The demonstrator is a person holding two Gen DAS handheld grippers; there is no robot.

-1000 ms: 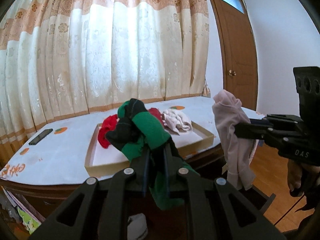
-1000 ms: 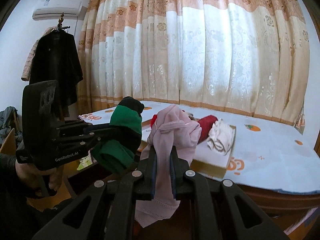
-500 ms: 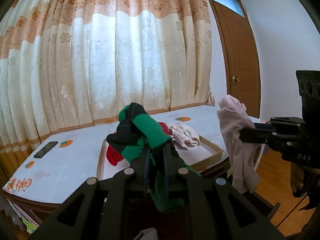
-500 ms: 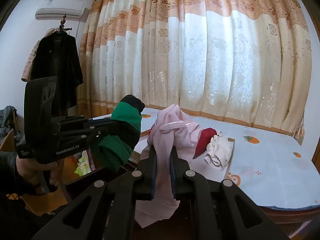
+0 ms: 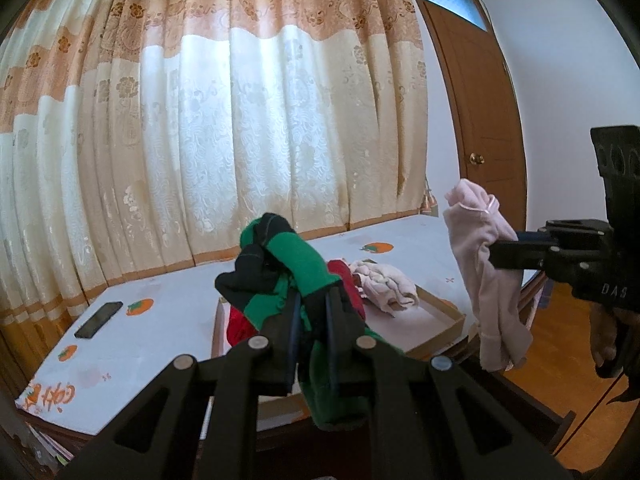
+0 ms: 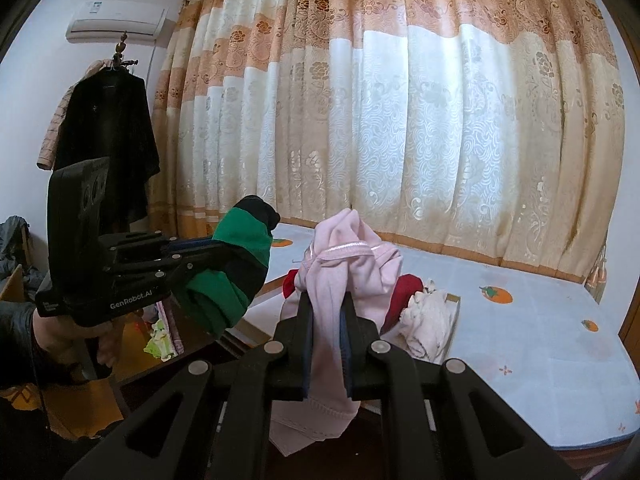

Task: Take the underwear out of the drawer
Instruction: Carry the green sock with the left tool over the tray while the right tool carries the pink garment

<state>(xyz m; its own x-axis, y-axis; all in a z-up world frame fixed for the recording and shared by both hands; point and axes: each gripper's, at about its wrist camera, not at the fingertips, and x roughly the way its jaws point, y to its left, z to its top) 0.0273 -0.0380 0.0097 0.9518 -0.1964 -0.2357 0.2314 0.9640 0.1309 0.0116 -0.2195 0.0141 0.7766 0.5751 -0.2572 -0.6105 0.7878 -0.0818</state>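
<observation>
Your left gripper (image 5: 311,308) has its fingers clenched on a bunched green-and-black cloth garment (image 5: 280,264), which bulges above the fingertips and hangs in a green fold below them. Your right gripper (image 6: 325,312) is likewise closed on a pale pink cotton garment (image 6: 352,256), pinched mid-length, with its elastic edge above the fingers and a loose tail drooping beneath.

From the left wrist view, beyond and left of the left fingers lies a dark flat phone-like slab (image 5: 99,314) on the white bedspread printed with orange fruit (image 5: 160,320); you have open bedspread on that side up to the cream-and-peach patterned curtain (image 5: 224,128). Straight past the fingertips sits a shallow cardboard tray (image 5: 444,312) holding a red cloth item (image 5: 344,276) and a crumpled cream cloth item (image 5: 384,280); the green garment hides most of the red one and the tray's near-left part. To the right of the fingers, the pink garment hangs well apart from the green one, over the bed's edge, with the brown wooden door (image 5: 480,120) behind.

In the right wrist view, left of the fingers the left gripper's body blocks part of a black coat on a stand (image 6: 108,148). Below both grippers the space is dark; I cannot make out the drawer there.
</observation>
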